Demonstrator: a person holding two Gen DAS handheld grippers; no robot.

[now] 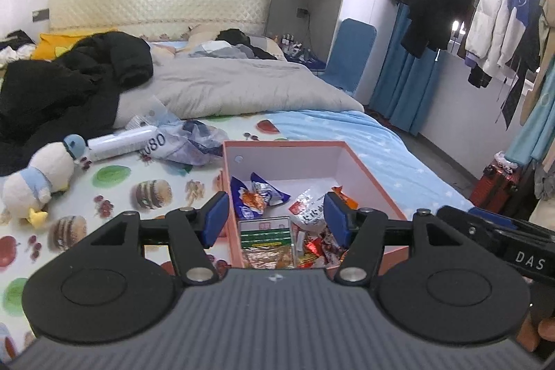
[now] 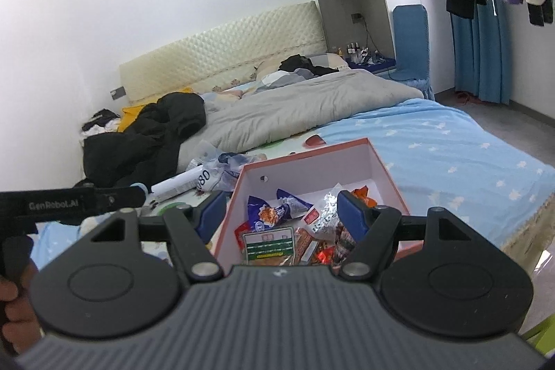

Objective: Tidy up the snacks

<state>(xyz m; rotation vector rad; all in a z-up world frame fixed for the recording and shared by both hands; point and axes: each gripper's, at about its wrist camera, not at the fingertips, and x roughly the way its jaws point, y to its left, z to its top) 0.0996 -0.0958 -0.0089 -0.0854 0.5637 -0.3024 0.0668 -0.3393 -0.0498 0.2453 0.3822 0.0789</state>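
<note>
A salmon-pink box (image 1: 367,172) with a white inside stands on the bed. Several snack packets lie in it: a blue packet (image 1: 251,196), a green-and-white packet (image 1: 265,233), a white packet (image 1: 308,210) and small red wrappers (image 1: 319,248). My left gripper (image 1: 275,217) hovers open over the box's near left corner, and nothing sits between its blue pads. In the right wrist view the same box (image 2: 385,169) and blue packet (image 2: 269,212) show. My right gripper (image 2: 282,214) hangs open above them, empty too.
A plush duck (image 1: 38,175), a white tube (image 1: 118,143) and a crumpled plastic bag (image 1: 189,141) lie left of the box. A black jacket (image 1: 69,85) and grey duvet (image 1: 242,85) cover the far bed. A red suitcase (image 1: 496,186) and hanging clothes (image 1: 485,6) stand at the right.
</note>
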